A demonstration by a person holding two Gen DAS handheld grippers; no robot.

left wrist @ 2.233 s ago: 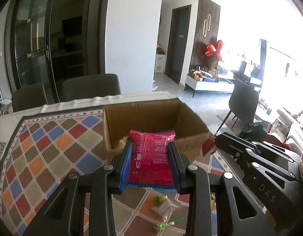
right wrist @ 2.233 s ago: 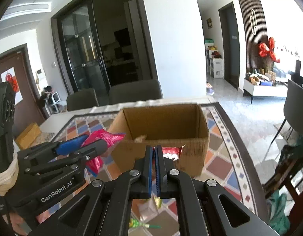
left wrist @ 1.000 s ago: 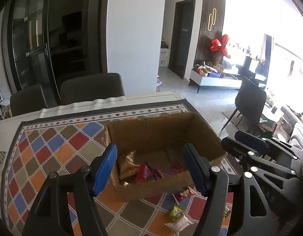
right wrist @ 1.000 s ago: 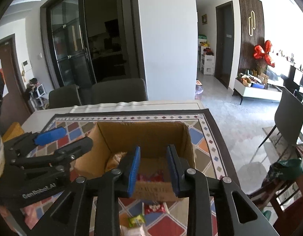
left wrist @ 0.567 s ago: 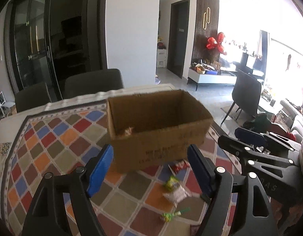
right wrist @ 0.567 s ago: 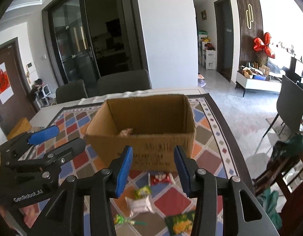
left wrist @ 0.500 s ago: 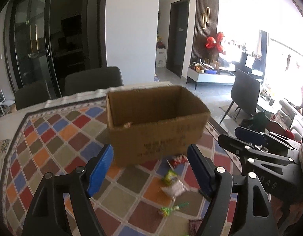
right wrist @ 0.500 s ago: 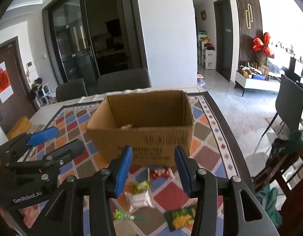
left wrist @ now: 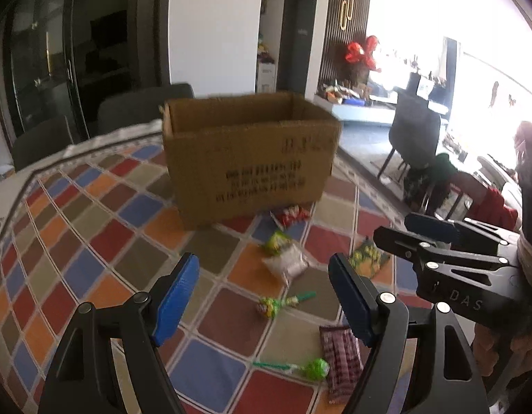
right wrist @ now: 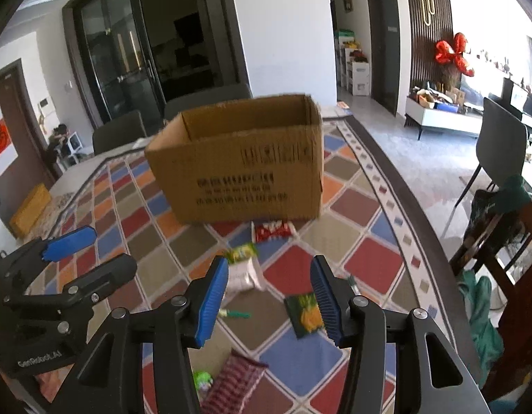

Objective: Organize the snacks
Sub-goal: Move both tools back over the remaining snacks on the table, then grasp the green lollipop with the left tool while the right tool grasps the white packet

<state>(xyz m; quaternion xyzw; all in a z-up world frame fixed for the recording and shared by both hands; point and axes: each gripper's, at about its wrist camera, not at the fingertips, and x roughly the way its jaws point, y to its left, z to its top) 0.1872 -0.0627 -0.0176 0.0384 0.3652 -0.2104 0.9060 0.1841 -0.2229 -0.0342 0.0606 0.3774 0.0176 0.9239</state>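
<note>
Both empty, the left gripper (left wrist: pixel 264 296) gapes and the right gripper (right wrist: pixel 269 298) is opening (jaws widening) over loose snack packets (left wrist: pixel 286 264), likely for another pick before the cardboard box (left wrist: pixel 248 158).

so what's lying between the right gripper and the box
In the right wrist view, snacks: a white packet nearest the right gripper, a green packet behind it, then a red packet against the box.

Right gripper (right wrist: pixel 269 296) jaws opening, nothing between pads. Box (right wrist: pixel 242 176) ahead on checkered cloth (right wrist: pixel 362 262). Red packet (right wrist: pixel 271 232) just before box; white bag (right wrist: pixel 243 272), yellow packet (right wrist: pixel 305 314), maroon packet (right wrist: pixel 231 383) nearer (blurred). Left gripper (right wrist: pixel 90 252) at left.
</note>
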